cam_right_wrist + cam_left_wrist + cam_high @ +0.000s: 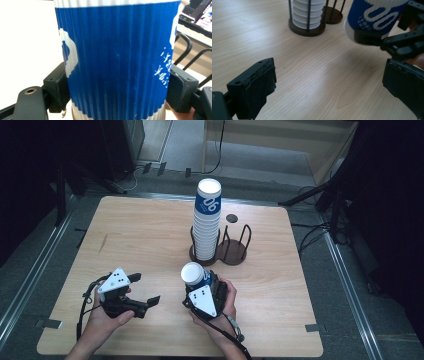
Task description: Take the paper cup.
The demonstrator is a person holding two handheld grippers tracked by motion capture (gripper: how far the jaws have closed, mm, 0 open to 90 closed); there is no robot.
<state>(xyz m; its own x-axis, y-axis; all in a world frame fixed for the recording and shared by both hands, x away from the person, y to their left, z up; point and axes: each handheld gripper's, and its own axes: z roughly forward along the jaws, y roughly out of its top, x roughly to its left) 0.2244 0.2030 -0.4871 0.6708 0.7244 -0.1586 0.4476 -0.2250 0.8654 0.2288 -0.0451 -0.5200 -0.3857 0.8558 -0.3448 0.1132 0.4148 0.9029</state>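
Light wooden rectangular surface [150, 240] with rounded corners, seen from above; grey floor [30, 270] on all sides, a dark metal rail along each long side.

Right hand-held gripper [202, 287]: clenched on a blue-and-white ribbed paper cup [194, 275], one black jaw on each side of the cup wall. In the right gripper view the cup [117, 60] stands upright between the two jaw pads, white rim band at top and white base band at bottom. Cup is held near the middle of the surface, toward the person's edge, well apart from the right edge.

Left hand-held gripper [145, 292]: released, jaws spread wide with bare wood between them in the left gripper view [324, 87]. It sits near the front-left part of the surface, beside the right hand-held gripper but apart from it. The held cup [374, 17] shows at upper right of that view.

Dark brown two-ring wire cup holder [232, 245] stands right of centre toward the far edge. Its left ring carries a tall stack of white-and-blue paper cups [206, 220]; the right ring has no cups.

Open wood: whole left half, a broad strip along the right edge, and the gap between holder base and held cup. Small dark round disc [231, 218] lies just behind the holder.
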